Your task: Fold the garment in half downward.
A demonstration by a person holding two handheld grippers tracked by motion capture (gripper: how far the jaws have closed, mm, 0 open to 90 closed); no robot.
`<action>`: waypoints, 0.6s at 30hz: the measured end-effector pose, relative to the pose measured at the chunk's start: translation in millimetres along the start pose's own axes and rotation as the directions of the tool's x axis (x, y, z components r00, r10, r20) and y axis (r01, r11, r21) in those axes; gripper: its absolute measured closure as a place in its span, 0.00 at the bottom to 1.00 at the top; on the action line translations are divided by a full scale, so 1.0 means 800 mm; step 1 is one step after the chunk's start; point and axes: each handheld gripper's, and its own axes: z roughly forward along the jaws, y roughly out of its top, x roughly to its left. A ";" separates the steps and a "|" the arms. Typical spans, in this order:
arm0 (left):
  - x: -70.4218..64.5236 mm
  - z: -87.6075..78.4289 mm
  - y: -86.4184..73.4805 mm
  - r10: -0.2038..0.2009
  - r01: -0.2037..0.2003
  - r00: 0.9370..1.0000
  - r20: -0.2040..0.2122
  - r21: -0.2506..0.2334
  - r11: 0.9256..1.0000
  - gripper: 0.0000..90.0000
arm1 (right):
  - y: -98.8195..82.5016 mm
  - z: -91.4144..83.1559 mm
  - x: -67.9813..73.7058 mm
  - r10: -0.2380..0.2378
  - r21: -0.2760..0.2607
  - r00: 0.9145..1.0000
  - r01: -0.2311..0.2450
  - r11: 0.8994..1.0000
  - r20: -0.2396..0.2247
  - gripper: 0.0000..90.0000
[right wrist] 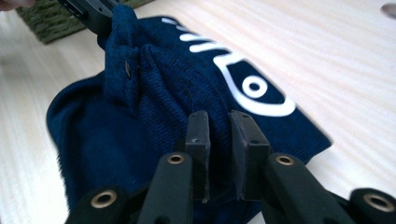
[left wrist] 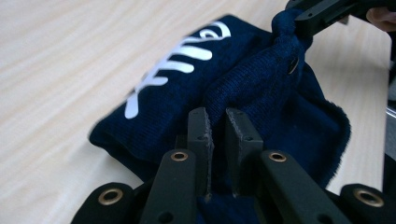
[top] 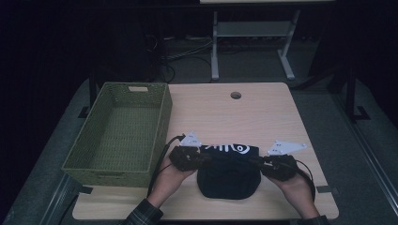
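Low in the middle of the high view, the dark blue hat [top: 228, 172] lies on the table [top: 263, 112], long axis left to right, left gripper [top: 206, 158] and right gripper [top: 256, 161] each clamped on an end, basket [top: 119, 133] at left.

hat [left wrist: 261, 93] | lower edge cut off | white print [left wrist: 187, 56] blurred

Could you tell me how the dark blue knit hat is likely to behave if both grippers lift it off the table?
The hat looks soft: its knit bunches where the left gripper and right gripper pinch it, so it would probably sag between them. It seems light, and the fuzzy cloth is unlikely to slip.
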 end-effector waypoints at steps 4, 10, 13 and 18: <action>-0.007 0.001 -0.011 -0.001 0.001 1.000 0.015 0.011 1.000 0.89 | -0.012 0.000 0.007 -0.005 0.010 1.000 0.005 1.000 -0.017 0.84; -0.017 0.001 -0.026 -0.003 0.003 1.000 0.026 0.025 1.000 0.87 | -0.026 -0.003 0.017 0.007 0.013 0.999 -0.007 1.000 -0.033 0.80; -0.021 0.000 -0.033 -0.008 0.006 0.999 0.033 0.032 0.999 0.86 | -0.031 -0.005 0.022 0.013 0.012 0.999 -0.013 1.000 -0.043 0.77; -0.030 -0.004 -0.043 -0.012 0.010 0.999 0.047 0.034 0.999 0.82 | -0.040 -0.011 0.030 0.024 0.012 0.998 -0.024 1.000 -0.057 0.71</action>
